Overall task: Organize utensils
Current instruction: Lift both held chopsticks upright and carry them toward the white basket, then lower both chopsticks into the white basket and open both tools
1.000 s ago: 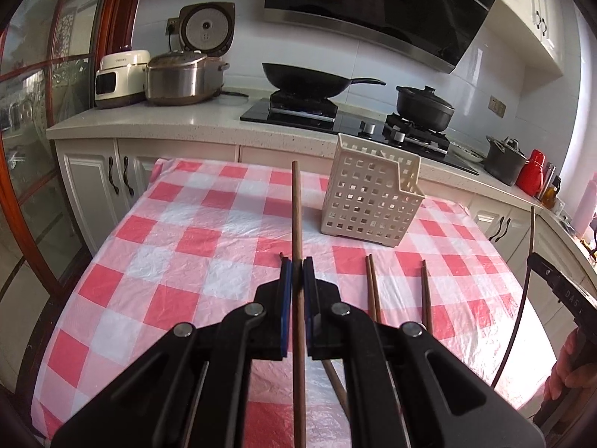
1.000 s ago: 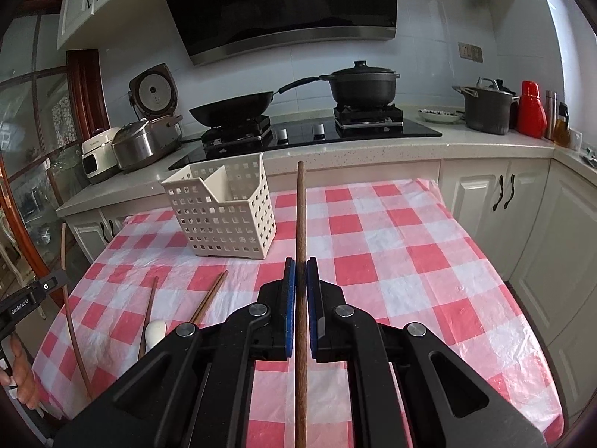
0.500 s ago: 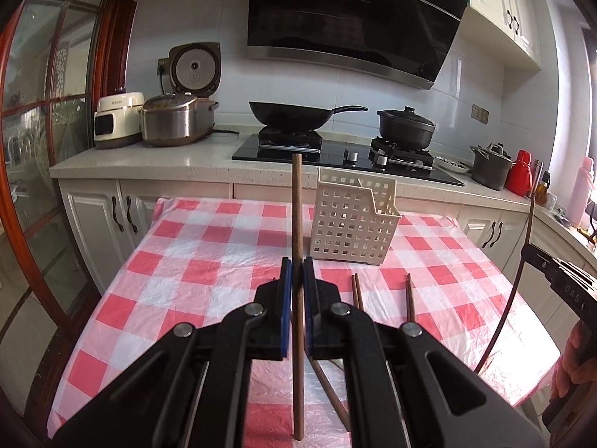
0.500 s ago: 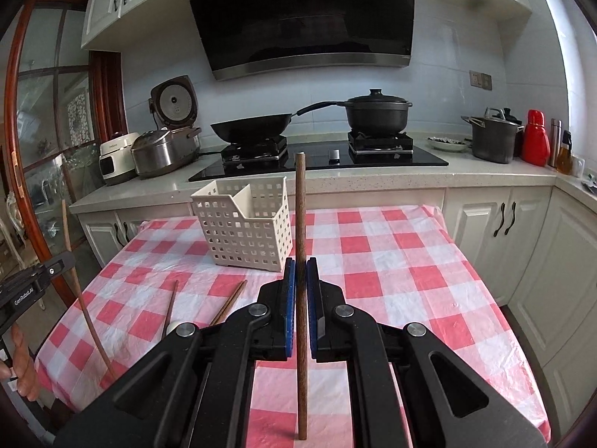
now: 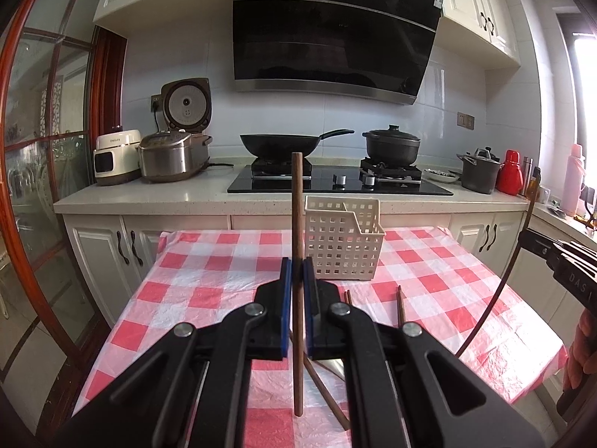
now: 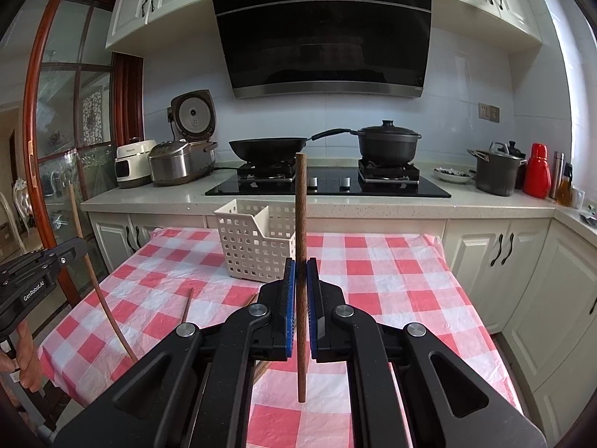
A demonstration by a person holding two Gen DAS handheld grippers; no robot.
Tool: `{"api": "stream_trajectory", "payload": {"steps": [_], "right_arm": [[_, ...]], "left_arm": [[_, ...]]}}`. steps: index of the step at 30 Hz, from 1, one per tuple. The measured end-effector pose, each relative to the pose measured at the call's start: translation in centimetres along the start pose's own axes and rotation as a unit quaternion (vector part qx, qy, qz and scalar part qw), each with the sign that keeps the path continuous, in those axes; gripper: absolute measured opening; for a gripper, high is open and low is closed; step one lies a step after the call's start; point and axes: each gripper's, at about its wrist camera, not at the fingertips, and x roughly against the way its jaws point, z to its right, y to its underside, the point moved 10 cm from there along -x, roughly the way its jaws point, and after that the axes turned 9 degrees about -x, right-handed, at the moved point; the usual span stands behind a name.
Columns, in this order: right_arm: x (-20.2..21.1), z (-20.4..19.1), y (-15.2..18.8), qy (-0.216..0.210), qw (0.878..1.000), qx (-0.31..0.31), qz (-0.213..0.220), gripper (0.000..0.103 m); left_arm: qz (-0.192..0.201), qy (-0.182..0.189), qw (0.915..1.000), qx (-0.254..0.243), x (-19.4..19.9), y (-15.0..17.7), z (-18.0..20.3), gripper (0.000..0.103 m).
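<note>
My left gripper (image 5: 297, 272) is shut on a brown wooden chopstick (image 5: 297, 224), held upright above the table. My right gripper (image 6: 301, 272) is shut on another brown chopstick (image 6: 300, 216), also upright. A white perforated basket (image 5: 341, 242) stands on the red-checked tablecloth (image 5: 209, 280) beyond both grippers; it also shows in the right wrist view (image 6: 257, 242). More chopsticks (image 5: 400, 304) lie on the cloth in front of the basket. The other gripper shows at each view's edge, with its chopstick (image 5: 500, 283) (image 6: 97, 287).
A counter (image 5: 186, 196) behind the table carries rice cookers (image 5: 171, 149), a stove with a wok (image 5: 280, 143) and a pot (image 5: 391, 145), another pot (image 5: 479, 175) and a red flask (image 5: 509, 177). A range hood (image 5: 332, 30) hangs above. A glass door (image 5: 33, 186) stands left.
Both grippers have risen and tilted up with their chopsticks, away from the table. The basket and the loose chopsticks now sit lower and farther off in both views.
</note>
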Motion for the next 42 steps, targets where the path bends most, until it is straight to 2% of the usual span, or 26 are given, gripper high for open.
{"api": "stream_trajectory", "payload": {"steps": [9, 29, 36, 42], "right_arm": [[2.3, -2.2, -0.8, -0.019, 0.999, 0.027, 0.021, 0.006], [5.4, -4.7, -2.0, -0.037, 0.996, 0.055, 0.056, 0.006], [4.2, -5.1, -3.0, -0.034, 0.995, 0.066, 0.066, 0.006], [1.1, -5.6, -4.8, -0.041, 0.995, 0.065, 0.063, 0.006]], "left_arm": [[0.024, 0.005, 0.9995, -0.018, 2.4, -0.7, 1.2, 0.006], [0.06, 0.009, 0.9979, -0.024, 6.3, -2.0, 1.7, 0.006], [0.069, 0.017, 0.997, -0.029, 5.3, -3.3, 2.1, 0.006], [0.072, 0.026, 0.9969, -0.02, 2.7, -6.0, 1.6, 0.006]]}}
